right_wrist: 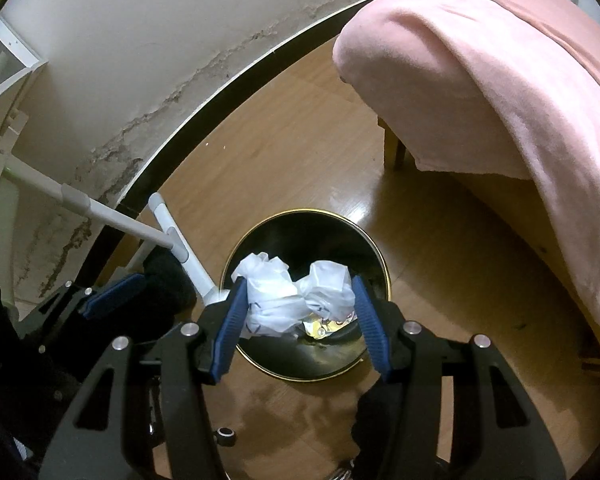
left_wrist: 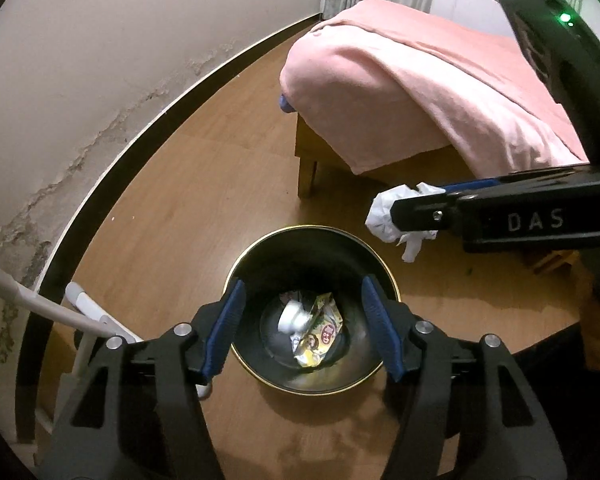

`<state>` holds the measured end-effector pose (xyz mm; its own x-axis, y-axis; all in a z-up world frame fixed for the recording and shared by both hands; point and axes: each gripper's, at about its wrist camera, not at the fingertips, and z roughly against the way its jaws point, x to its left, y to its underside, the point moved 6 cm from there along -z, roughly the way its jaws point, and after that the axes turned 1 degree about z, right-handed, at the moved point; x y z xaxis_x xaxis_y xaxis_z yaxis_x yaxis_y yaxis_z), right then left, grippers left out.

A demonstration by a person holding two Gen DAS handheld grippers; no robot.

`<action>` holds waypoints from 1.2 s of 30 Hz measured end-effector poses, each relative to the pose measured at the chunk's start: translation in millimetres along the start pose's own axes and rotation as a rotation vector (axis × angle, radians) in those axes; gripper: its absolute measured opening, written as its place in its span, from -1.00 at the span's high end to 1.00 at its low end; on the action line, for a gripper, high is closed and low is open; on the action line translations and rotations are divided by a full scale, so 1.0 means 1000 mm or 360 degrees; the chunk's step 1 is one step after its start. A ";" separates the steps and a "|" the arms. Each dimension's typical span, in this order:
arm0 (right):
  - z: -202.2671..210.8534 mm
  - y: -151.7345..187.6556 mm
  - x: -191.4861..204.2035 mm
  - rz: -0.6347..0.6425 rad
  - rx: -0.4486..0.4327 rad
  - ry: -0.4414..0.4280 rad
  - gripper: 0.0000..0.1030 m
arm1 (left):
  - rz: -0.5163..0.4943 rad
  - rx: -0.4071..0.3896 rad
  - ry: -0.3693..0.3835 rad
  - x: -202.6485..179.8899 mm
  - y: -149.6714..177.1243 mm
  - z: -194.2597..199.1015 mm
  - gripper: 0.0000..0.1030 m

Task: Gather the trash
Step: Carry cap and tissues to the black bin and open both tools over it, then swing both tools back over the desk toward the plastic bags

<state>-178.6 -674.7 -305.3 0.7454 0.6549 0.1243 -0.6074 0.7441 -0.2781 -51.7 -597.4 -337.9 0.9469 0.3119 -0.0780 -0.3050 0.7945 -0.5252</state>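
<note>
Angled steeply down over the black bin (left_wrist: 312, 240), the left gripper (left_wrist: 304, 320) stands open and empty above the wrappers (left_wrist: 320, 330) at its bottom, while the right gripper (right_wrist: 296, 304) beside it clamps crumpled white paper (right_wrist: 288, 296) over the rim.

Each fisheye camera sat on a gripper and looked steeply down along its blue-padded fingers, from close above, at the round black bin with a gold rim (left_wrist: 382, 276) (right_wrist: 374, 256) on the brown wooden floor (left_wrist: 204, 184) (right_wrist: 260, 152). Both views shared that bin, the floor, the stained pale wall (left_wrist: 100, 60) (right_wrist: 140, 40) and the pink blanket-covered bed (left_wrist: 400, 92) (right_wrist: 480, 80); the left view also caught the right gripper (left_wrist: 384, 216) from its side
</note>
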 end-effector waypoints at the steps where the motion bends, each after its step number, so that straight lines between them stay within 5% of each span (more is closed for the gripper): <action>1: -0.001 0.000 0.001 0.0005 0.0003 -0.0001 -0.03 | -0.0003 0.0003 -0.0006 0.000 0.001 0.000 -0.15; 4: -0.002 -0.001 0.002 0.0011 0.0012 -0.0001 -0.07 | 0.0007 0.0014 -0.0007 0.003 0.001 -0.001 -0.15; 7: -0.001 -0.001 0.004 0.0002 0.0006 -0.0005 -0.41 | 0.0014 0.0015 -0.0020 0.004 0.001 0.001 -0.24; 14: 0.012 -0.004 0.007 0.0002 -0.0048 0.0022 -0.42 | 0.0008 0.0002 -0.0020 0.001 0.004 0.021 -0.45; 22: 0.087 -0.014 0.028 0.0071 -0.0191 0.0106 -0.44 | 0.0002 -0.0059 0.0010 -0.019 0.000 0.125 -0.70; 28: 0.173 -0.012 0.116 0.0269 -0.0383 -0.0007 -0.44 | 0.0053 -0.0237 -0.0102 0.005 0.005 0.246 -0.79; 36: 0.206 0.028 0.313 0.0764 -0.0420 -0.0329 -0.46 | 0.0433 -0.0355 -0.0612 0.152 0.090 0.386 -0.79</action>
<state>-18.5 -421.6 -78.1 0.3183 0.9425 0.1017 -0.7552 0.3170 -0.5737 25.5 -277.1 -70.0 0.7178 0.6938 0.0580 -0.4660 0.5407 -0.7003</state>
